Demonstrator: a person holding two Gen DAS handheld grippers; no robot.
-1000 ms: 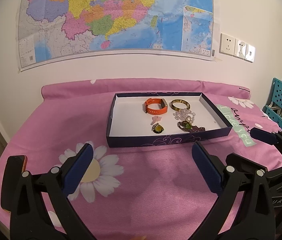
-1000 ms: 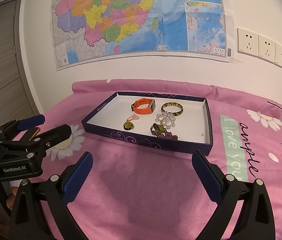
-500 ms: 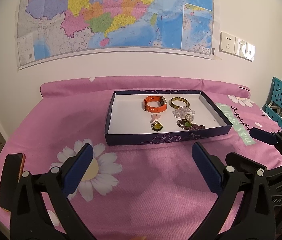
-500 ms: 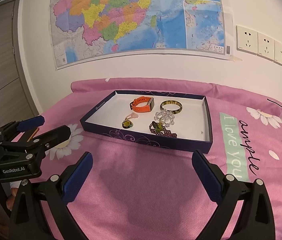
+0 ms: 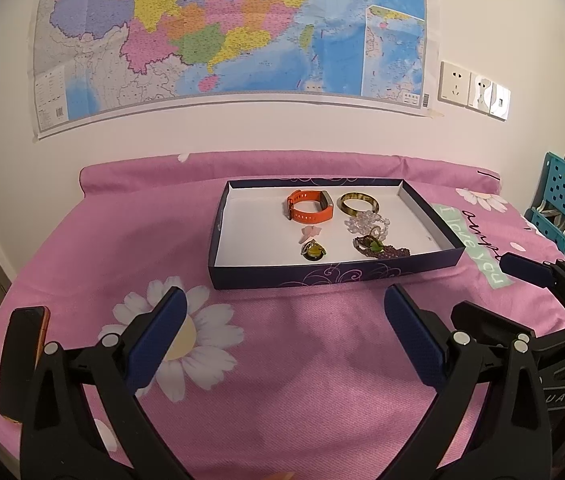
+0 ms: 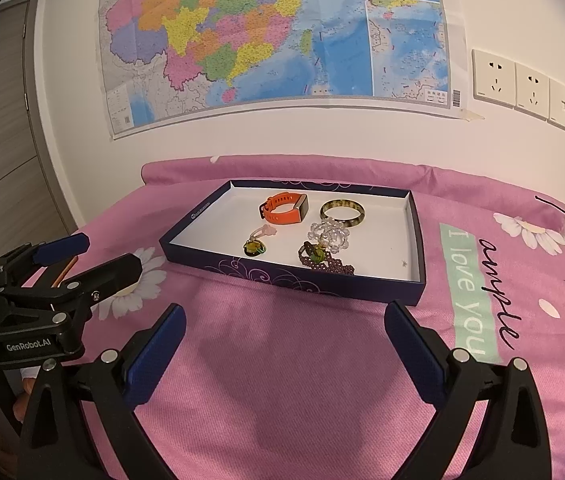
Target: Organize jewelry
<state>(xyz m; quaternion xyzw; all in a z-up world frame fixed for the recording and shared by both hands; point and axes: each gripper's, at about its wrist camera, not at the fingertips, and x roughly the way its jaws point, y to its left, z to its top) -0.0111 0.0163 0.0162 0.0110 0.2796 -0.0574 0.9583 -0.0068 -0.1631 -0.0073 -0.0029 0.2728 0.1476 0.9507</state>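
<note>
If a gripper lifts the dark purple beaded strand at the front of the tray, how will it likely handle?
The purple beaded strand lies in a loose, irregular heap, so it is probably floppy and would drape or dangle from a pinch. It touches the clear bead bracelet, so it may snag or drag that along. Small beads suggest it is light.

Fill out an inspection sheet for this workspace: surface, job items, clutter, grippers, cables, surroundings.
Surface: pink floral cloth, covering the whole work area.
Job's things: navy tray holding an orange watch band, a green bangle, a clear bead bracelet, a dark purple bead strand, a pink charm and a small green pendant.
Clutter: phone at the cloth's left edge.
Grippers: left gripper and right gripper both open, empty, short of the tray.
Cables: nothing seen.
Surroundings: wall map, wall sockets, teal basket, door.
</note>
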